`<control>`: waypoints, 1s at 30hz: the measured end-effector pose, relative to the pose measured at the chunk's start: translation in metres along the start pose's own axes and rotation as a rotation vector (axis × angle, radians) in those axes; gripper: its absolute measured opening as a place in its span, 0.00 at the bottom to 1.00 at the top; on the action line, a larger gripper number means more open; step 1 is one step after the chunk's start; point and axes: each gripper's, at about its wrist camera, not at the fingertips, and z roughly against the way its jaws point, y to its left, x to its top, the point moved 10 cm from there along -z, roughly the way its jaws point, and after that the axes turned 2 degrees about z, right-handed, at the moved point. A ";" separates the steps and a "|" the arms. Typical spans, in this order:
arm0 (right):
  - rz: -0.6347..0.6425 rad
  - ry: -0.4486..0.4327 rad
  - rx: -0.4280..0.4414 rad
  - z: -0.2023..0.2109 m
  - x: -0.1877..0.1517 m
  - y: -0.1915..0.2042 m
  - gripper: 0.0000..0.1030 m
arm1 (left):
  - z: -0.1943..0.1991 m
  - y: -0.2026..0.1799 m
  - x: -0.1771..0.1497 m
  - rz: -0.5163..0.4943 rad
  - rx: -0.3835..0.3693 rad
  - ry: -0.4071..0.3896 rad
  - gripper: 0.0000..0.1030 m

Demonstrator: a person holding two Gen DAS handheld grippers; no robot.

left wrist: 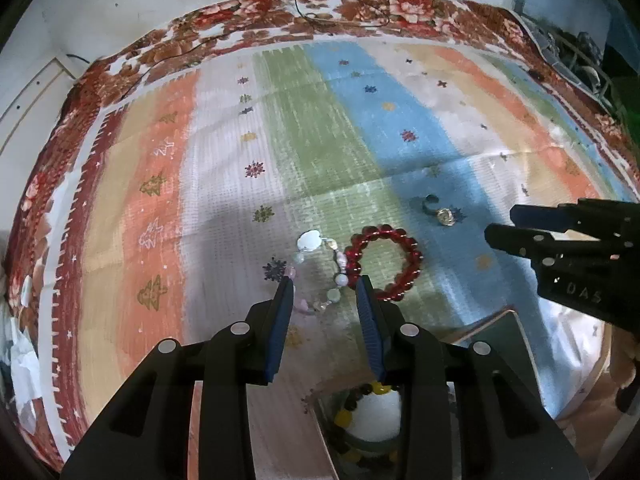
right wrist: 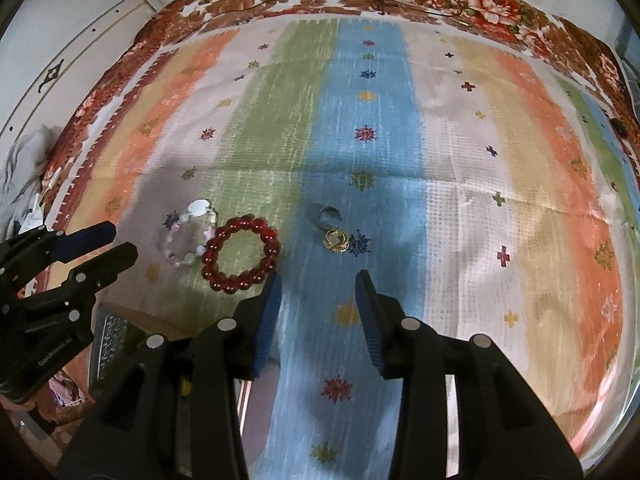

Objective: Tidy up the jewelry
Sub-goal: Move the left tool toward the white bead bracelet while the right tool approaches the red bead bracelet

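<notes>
A pale pastel bead bracelet (left wrist: 340,278) with a white shell charm lies on the striped cloth (left wrist: 312,128). My left gripper (left wrist: 324,282) hovers over it, open, with the blue pads either side of the bracelet and not pressing on it. A red bead bracelet (left wrist: 414,258) touches the pastel one on its right. A ring with a gold ornament (left wrist: 445,216) lies further right. In the right wrist view, my right gripper (right wrist: 318,280) is open and empty, just short of the ring (right wrist: 336,240), with the red bracelet (right wrist: 272,240) by its left finger.
A wooden box (left wrist: 496,316) sits under the left gripper at the near edge; it holds a white cushion (left wrist: 380,408) ringed with dark and yellow beads. Each gripper shows in the other's view (left wrist: 504,226) (right wrist: 112,244). A floral blanket (right wrist: 480,0) borders the cloth.
</notes>
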 end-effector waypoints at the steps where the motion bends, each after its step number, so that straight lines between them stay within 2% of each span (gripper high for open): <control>1: 0.002 0.005 -0.003 -0.003 0.001 -0.001 0.39 | -0.003 0.001 0.000 -0.001 0.002 0.005 0.31; 8: -0.001 0.034 -0.017 -0.023 0.007 -0.009 0.39 | -0.023 0.009 0.006 -0.018 0.023 0.036 0.31; 12: 0.001 0.050 -0.015 -0.034 0.010 -0.012 0.39 | -0.034 0.012 0.005 -0.001 -0.001 0.062 0.34; 19: 0.000 0.069 -0.014 -0.048 0.019 -0.015 0.39 | -0.051 0.021 0.009 -0.010 0.012 0.086 0.35; 30: -0.012 0.114 -0.033 -0.071 0.014 -0.026 0.39 | -0.071 0.029 0.000 -0.023 0.014 0.136 0.35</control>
